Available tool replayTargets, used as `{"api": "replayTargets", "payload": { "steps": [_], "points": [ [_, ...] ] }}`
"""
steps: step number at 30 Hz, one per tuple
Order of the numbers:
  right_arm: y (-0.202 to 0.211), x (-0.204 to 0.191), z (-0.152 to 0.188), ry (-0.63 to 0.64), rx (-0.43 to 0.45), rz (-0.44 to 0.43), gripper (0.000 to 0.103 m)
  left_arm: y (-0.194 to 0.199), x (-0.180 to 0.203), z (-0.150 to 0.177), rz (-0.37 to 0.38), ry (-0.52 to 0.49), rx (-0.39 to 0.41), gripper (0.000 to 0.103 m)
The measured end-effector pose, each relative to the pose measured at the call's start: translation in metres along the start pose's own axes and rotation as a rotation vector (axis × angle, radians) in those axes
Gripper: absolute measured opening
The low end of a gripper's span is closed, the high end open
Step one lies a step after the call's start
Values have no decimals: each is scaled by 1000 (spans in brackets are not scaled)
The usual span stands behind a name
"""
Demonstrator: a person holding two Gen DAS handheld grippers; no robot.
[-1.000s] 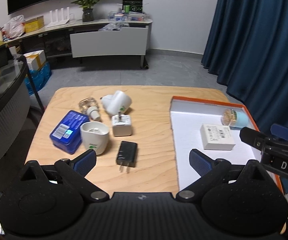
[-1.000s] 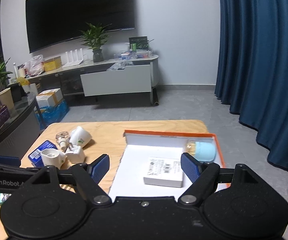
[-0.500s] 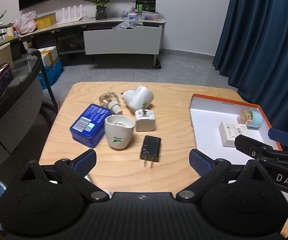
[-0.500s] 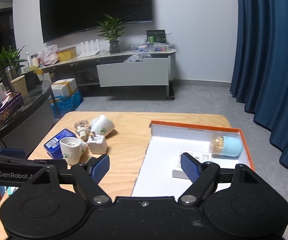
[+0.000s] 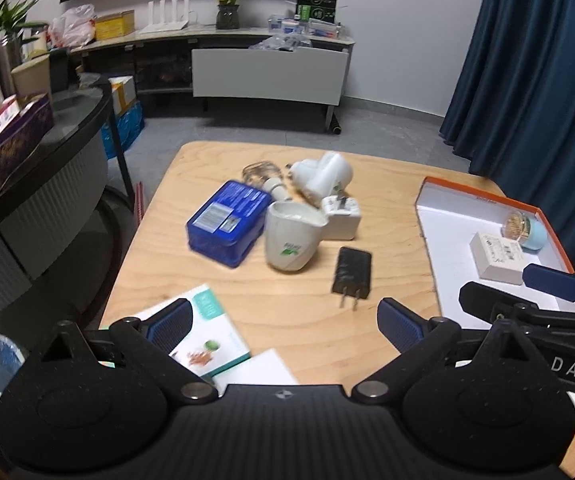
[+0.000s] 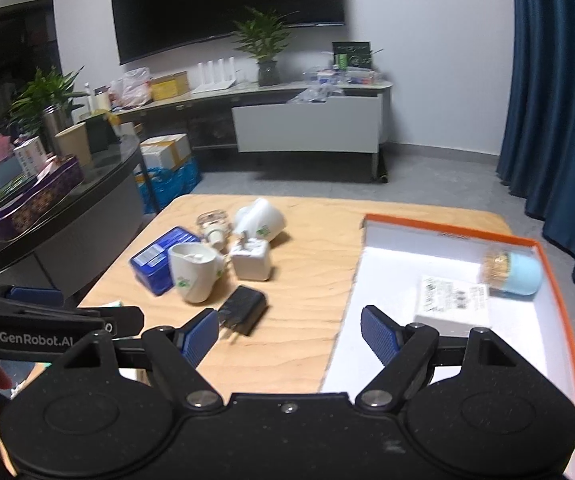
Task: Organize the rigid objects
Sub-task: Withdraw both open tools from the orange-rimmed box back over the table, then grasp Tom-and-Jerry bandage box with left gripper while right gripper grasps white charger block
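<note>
Both of your grippers hang above the near edge of the bench [image 5: 167,216] with jaws spread wide and nothing between them. The left gripper [image 5: 283,322] looks down on the loose pile; the right gripper [image 6: 289,334] sits over the line where the wood meets the orange-rimmed tray [image 6: 439,229].

The tray already holds a white box [image 6: 453,300] and a blue jar [image 6: 521,274], both ahead and to the right of the right jaws. Everything else waits outside it, so my guess is the next pick is the black charger [image 5: 352,270], which lies flat just ahead of the left jaws, prongs toward you, clear of the white cup [image 5: 291,242] to its left.

- Take it with whichever gripper you like; in the right view the charger [image 6: 245,308] lies just ahead of the left-hand jaw.
- Turn the wrist so the jaws close across the charger's short width, not along its length.
- It is thin and lies flat, so come down almost to the wood before closing.
- Keep off the prongs; grip the body.
- Set it in the bare near part of the tray, apart from the box.

The cup leans against the white plug [image 5: 341,220] and the blue tin [image 5: 227,224]; avoid nudging them.
</note>
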State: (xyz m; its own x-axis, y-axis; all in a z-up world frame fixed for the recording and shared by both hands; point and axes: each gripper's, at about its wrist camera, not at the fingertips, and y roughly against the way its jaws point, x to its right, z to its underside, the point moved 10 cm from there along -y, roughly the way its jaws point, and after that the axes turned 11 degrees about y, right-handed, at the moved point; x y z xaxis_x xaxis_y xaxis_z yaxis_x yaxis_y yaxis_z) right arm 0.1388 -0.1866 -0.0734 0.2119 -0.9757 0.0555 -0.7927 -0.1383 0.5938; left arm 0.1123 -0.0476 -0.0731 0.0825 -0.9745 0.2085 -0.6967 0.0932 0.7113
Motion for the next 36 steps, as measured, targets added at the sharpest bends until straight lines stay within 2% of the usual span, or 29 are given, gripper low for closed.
{"api": "replayTargets", "payload": {
  "steps": [6,11,13,18,19,23,26,30,33,36],
  "points": [
    [-7,-20,15,5,-24,-45,92,8,-30,13,-1,7,22,102],
    [-8,-26,24,-13,-35,-73,92,1,-74,20,-101,50,16,101],
    [-9,-31,26,-10,-38,-94,92,-4,-86,20,-117,73,0,101],
    [-11,-53,28,51,-50,-124,92,-13,-88,19,-74,121,-26,102],
    [-12,-57,28,61,-50,-133,92,-15,-85,20,-56,110,-24,102],
    [-10,-74,31,112,-51,-176,92,-18,-84,20,-74,-4,-9,103],
    [-11,-87,34,157,-60,-206,92,-19,-95,18,-21,-49,-10,103],
    [-18,-98,39,176,-85,-219,92,-25,-97,21,32,-146,-47,103],
    [-19,-100,39,191,-87,-216,92,-29,-90,24,53,-267,-60,103],
    [-20,-100,40,186,-95,-210,92,-36,-83,24,48,-402,-38,103]
  ]
}}
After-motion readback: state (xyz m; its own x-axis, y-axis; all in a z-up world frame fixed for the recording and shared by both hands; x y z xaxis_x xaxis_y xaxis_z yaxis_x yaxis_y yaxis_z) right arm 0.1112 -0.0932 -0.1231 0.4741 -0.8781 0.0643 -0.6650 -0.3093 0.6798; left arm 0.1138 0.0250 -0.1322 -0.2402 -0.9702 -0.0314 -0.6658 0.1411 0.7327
